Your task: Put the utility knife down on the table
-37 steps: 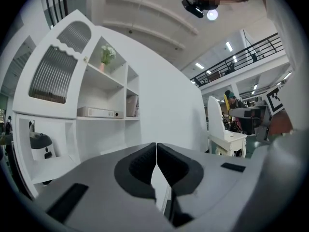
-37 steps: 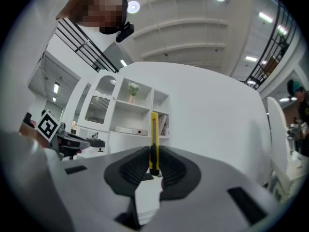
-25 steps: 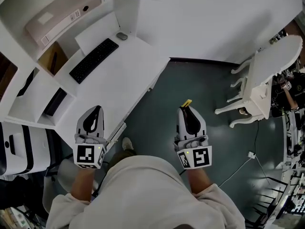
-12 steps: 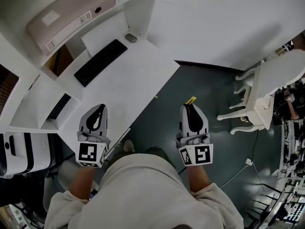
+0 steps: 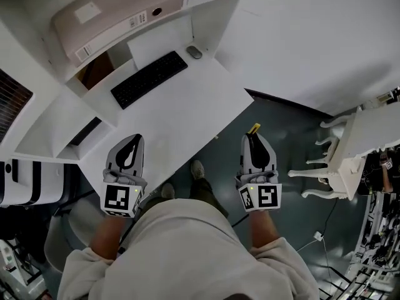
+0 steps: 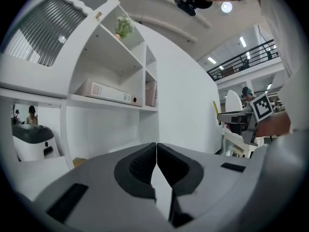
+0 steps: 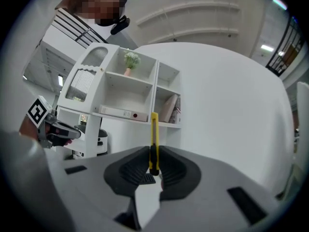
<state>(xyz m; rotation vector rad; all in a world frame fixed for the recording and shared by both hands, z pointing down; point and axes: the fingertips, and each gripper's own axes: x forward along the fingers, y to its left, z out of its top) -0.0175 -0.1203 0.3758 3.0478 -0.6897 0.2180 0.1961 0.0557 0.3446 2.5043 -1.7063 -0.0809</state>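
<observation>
A yellow utility knife (image 7: 154,138) stands upright between the pads of my right gripper (image 7: 154,164), which is shut on it. In the head view its yellow tip (image 5: 254,129) pokes out past the right gripper (image 5: 253,144), over the dark floor just off the white desk's (image 5: 181,114) front corner. My left gripper (image 5: 129,152) hangs over the desk's near edge at the left. The left gripper view shows its jaws (image 6: 156,162) pressed together with nothing between them.
On the desk lie a black keyboard (image 5: 149,79) and a mouse (image 5: 194,52). White shelves (image 5: 59,74) with a beige binder (image 5: 106,14) rise behind it. A white wall (image 5: 312,36) runs at the right. A white chair (image 5: 350,152) stands on the floor at the far right.
The view has shifted: the desk and shelves now sit further right and nearer. Both grippers have travelled toward the desk, the right one still holding the knife.
</observation>
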